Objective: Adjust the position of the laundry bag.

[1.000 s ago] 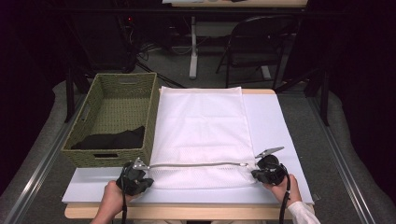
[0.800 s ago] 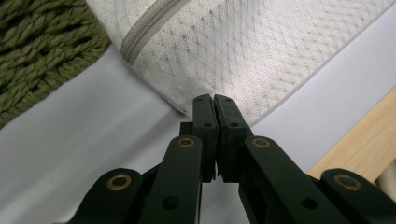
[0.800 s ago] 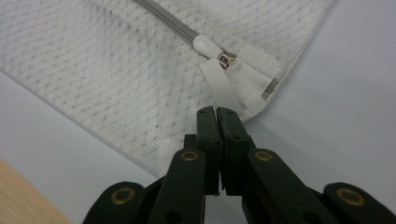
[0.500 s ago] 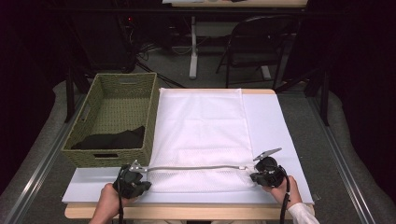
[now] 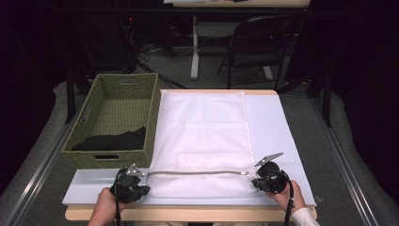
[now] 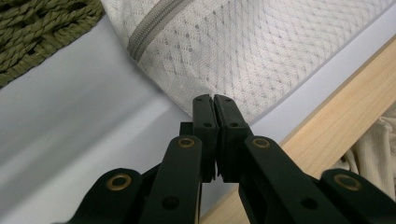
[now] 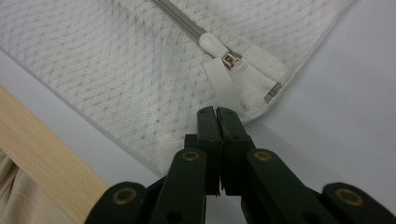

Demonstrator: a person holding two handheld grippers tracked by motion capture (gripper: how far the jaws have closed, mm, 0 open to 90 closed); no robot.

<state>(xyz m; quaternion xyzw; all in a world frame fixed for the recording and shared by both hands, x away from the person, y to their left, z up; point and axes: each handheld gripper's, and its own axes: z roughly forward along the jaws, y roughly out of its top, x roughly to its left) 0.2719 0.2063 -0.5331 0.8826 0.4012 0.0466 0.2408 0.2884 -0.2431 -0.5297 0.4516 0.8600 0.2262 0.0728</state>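
Counting from the left of the high view: one woven green basket with one dark garment lying in its near end, one white mesh laundry bag spread flat on one pale sheet that covers the wooden table, and two grippers, one in each hand. One grey zipper runs across the bag near its front edge (from corner to corner, roughly level with both tools).

The left gripper sits at the bag's near-left corner, just in front of the basket, with the hand coming up from the table's front edge. In the left gripper view its jaws are pressed fully together, tips at the hem of the mesh; whether any fabric is pinched between them I cannot tell.

The right gripper sits at the bag's near-right corner, the hand behind it and a white sleeve at the wrist. In the right gripper view its jaws are likewise closed tight, tips lying on the mesh just below the white zipper pull and its fabric tab. Whether they clamp the cloth or merely rest on it is not clear.

Both forearms enter from the bottom, well apart, the tools pointing forward and slightly inward.
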